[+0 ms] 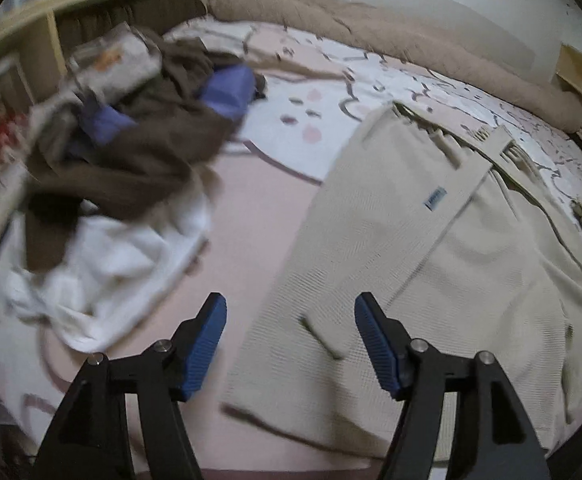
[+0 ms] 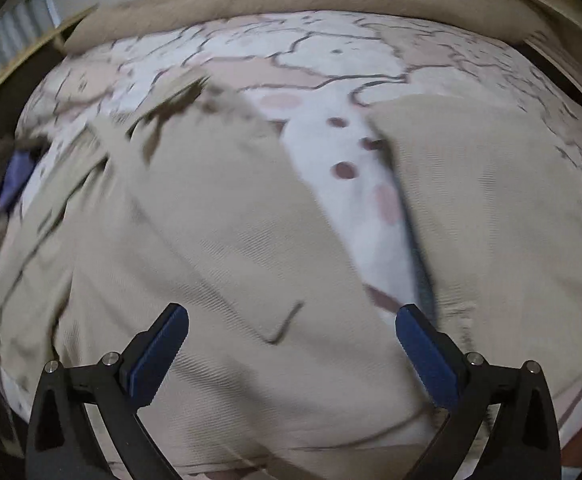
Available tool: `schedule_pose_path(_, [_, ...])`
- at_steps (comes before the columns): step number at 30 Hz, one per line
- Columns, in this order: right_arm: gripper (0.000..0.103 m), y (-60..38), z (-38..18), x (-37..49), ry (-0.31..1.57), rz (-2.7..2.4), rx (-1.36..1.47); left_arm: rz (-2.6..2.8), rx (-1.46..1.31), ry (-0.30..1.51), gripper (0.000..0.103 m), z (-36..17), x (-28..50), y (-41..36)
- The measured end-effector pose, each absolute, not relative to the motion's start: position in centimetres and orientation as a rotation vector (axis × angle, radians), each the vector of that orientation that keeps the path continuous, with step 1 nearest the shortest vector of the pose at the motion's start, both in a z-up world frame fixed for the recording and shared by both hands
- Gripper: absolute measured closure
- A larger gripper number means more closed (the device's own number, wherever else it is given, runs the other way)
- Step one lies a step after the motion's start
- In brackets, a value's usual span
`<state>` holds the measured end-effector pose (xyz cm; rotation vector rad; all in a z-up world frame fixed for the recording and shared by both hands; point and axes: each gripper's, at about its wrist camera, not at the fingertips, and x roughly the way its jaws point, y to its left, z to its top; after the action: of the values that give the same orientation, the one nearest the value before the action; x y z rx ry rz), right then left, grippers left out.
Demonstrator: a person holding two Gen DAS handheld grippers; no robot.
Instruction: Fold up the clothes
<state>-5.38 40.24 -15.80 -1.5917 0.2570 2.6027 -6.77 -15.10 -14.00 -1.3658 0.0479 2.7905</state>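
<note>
Beige trousers (image 1: 431, 264) are spread on the bed (image 1: 251, 216).
Both the left gripper (image 1: 290, 346) and the right gripper (image 2: 291, 354) are held apart above them; a pile (image 1: 131, 140) lies left.

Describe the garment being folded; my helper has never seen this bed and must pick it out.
On the bed, with its pink and white patterned sheet, a jumbled pile of brown, blue and white clothes sits on the left. The garment is the cream trousers spread flat to its right. Only they lie spread out alone, with a small blue label.
</note>
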Motion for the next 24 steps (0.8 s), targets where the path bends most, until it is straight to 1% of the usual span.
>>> schedule_pose_path(4, [0.000, 42.1, -15.8, -5.0, 0.316, 2.597, -1.606, 2.802, -1.285, 0.064, 0.036, -11.5, -6.4, -14.7])
schedule_pose_path(6, [0.000, 43.3, -16.3, -4.6, 0.415, 2.576, -1.642, 2.775, -1.238, 0.060, 0.036, -10.3, -6.2, -13.8])
schedule_pose_path(8, [0.000, 43.8, -17.1, -3.8, 0.541, 2.549, -1.666, 2.679, -1.176, 0.070, 0.036, -9.6, -5.9, -10.7])
schedule_pose_path(10, [0.003, 44.5, -17.8, -2.7, 0.676, 2.527, -1.669, 2.575, -1.141, 0.085, 0.036, -9.6, -5.3, -7.8])
schedule_pose_path(11, [0.008, 44.9, -18.1, -2.1, 0.743, 2.515, -1.668, 2.522, -1.133, 0.115, 0.036, -10.1, -4.6, -6.0])
schedule_pose_path(12, [0.010, 45.4, -18.4, -1.5, 0.799, 2.507, -1.663, 2.469, -1.125, 0.144, 0.036, -10.6, -4.0, -4.2])
schedule_pose_path(14, [0.013, 46.0, -18.6, -0.8, 0.837, 2.513, -1.644, 2.388, -1.132, 0.215, 0.036, -11.8, -2.9, -1.3])
schedule_pose_path(18, [0.013, 45.7, -18.1, 0.2, 0.914, 2.528, -1.621, 2.257, -1.201, 0.336, 0.036, -14.9, -0.5, 2.0])
schedule_pose_path(21, [0.013, 45.2, -18.4, 1.2, 1.078, 2.492, -1.612, 2.190, -1.278, 0.359, 0.036, -17.1, 0.7, 2.2])
schedule_pose_path(24, [0.013, 44.7, -18.9, 2.3, 1.254, 2.441, -1.600, 2.153, -1.369, 0.331, 0.036, -18.9, 1.7, 1.5])
